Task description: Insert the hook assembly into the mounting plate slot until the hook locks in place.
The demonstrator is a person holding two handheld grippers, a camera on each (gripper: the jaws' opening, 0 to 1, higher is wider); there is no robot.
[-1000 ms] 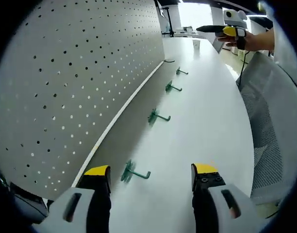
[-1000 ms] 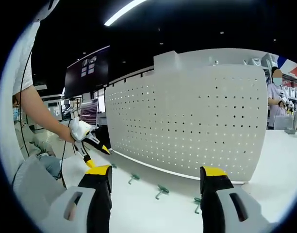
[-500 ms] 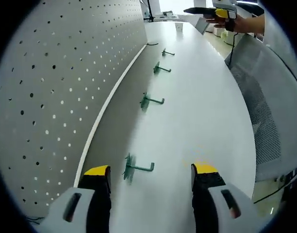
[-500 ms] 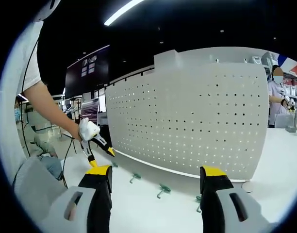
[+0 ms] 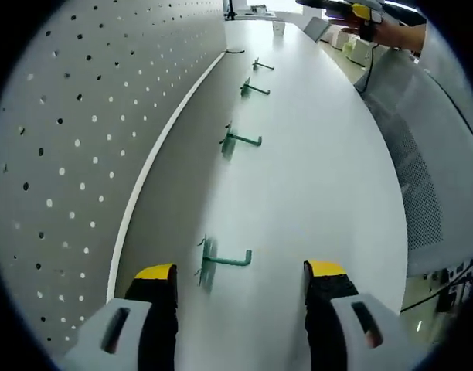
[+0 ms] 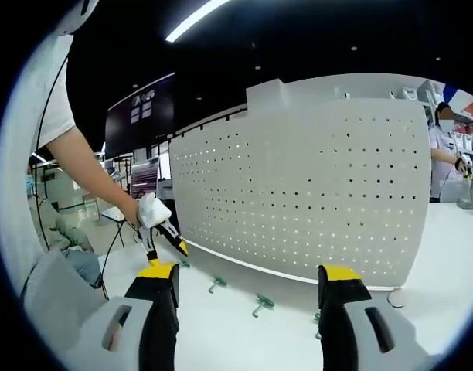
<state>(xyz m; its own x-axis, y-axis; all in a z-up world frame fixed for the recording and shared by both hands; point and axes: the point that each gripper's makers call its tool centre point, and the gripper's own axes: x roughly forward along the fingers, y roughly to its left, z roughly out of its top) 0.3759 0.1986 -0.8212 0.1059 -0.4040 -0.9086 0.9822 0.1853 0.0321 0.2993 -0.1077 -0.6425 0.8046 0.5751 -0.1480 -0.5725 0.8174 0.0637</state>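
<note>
While both jaws stand apart and empty, the left hand-held gripper [image 5: 240, 272] hovers over the nearest green hook [image 5: 219, 260] on the white surface [image 5: 314, 170], pegboard [image 5: 82, 116] leftward; the right hand-held gripper [image 6: 248, 278] gapes too.

Farthest hook [image 5: 235, 51] — tiny, shape unclear — near pegboard [image 5: 74, 116]

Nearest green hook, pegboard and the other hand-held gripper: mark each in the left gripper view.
nearest green hook [image 5: 225, 259], left gripper view, on its shaft.
pegboard [image 5: 90, 116], left gripper view, on its perforated face.
right hand-held gripper [image 5: 359, 10], left gripper view, on its yellow part.
</note>
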